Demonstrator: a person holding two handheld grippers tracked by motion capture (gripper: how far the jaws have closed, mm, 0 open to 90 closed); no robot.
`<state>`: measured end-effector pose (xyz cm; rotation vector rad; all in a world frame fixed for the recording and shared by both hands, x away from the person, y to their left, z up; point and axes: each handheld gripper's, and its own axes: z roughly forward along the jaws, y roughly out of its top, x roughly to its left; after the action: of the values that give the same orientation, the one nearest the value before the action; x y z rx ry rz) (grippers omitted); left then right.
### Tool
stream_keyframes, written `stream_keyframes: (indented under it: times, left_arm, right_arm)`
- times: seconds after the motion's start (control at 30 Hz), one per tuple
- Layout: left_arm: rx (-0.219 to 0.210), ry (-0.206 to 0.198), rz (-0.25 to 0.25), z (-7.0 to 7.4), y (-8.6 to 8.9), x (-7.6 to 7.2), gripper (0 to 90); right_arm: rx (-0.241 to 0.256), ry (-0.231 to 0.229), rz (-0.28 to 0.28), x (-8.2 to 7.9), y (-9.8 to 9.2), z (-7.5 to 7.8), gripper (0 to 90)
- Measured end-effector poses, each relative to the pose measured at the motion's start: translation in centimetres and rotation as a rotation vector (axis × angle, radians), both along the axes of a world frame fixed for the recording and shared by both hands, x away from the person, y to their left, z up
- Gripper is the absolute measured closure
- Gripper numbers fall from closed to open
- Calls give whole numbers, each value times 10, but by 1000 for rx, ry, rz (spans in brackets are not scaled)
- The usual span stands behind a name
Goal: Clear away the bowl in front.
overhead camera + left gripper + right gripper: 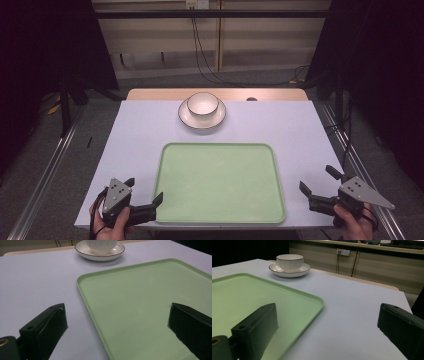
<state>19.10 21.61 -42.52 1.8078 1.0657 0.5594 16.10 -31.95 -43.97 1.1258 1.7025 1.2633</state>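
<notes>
— Looking down at the table (140, 130), what do you see?

— A big green tray (220, 182) lies flat near the front edge. Nothing is on it.

— Where are the two grippers?

— The left gripper (145, 197) is at the tray's front left corner. Its jaws are spread wide apart and hold nothing. One jaw is over the tray's edge and the other is over the bare table, so the tray's left rim runs between them. I cannot tell if a jaw touches the tray.

— And the other one?

— The right gripper (318, 182) is by the tray's front right corner, just beside it. Its jaws are wide apart too, with nothing in them. A hand (356, 225) holds it from below.

— Is anything else on the table?

— Yes. A white bowl (202, 104) with a dark rim sits on a white plate (189, 118). They are at the far side of the table, well apart from the tray and from both grippers.
</notes>
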Motion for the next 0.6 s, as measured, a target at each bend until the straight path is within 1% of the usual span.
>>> stream_keyframes:
  times: [0.07, 0.1, 0.13, 0.17, 0.2, 0.23, 0.27, 0.37, 0.43, 0.47, 0.5, 0.57, 0.6]
  left_arm:
    - [1, 7, -8, 0, 0, 0, 22]
    - [-8, 6, -7, 1, 0, 0, 24]
    - [-8, 5, -5, 1, 0, 0, 24]
    - [-20, 7, -3, 1, -1, 0, 27]
    - [-25, 9, -5, 1, -1, 0, 27]
    - [-30, 10, -18, 2, -1, 0, 29]
    - [-30, 7, -16, 2, -2, 0, 28]
    - [-20, -6, -49, 4, -4, 1, 47]
    - [2, -31, -38, 7, -8, 3, 35]
    - [4, -36, -42, 9, -10, 4, 36]
    - [3, -37, -58, 10, -11, 5, 36]
    - [12, -39, -64, 11, -15, 7, 30]
    - [1, -39, -65, 11, -17, 7, 30]
  right_arm:
    - [-1, -1, 1, 0, 0, 0, 27]
    - [5, 5, 11, -1, 0, 0, 27]
    - [1, 8, 12, -1, 0, 1, 27]
    - [4, 4, 14, -1, 1, 1, 27]
    - [4, 4, 14, -1, 1, 1, 27]
    - [1, 3, 13, -1, 1, 1, 27]
    - [3, 3, 14, -1, 2, 0, 27]
    - [1, 5, 16, -1, 2, 0, 27]
    - [5, 12, 16, -1, 2, 0, 27]
    - [3, 14, 19, -1, 2, 0, 27]
    - [3, 14, 19, -1, 2, 0, 27]
    - [2, 10, 19, -1, 2, 0, 27]
    - [6, 14, 23, -1, 2, 0, 27]
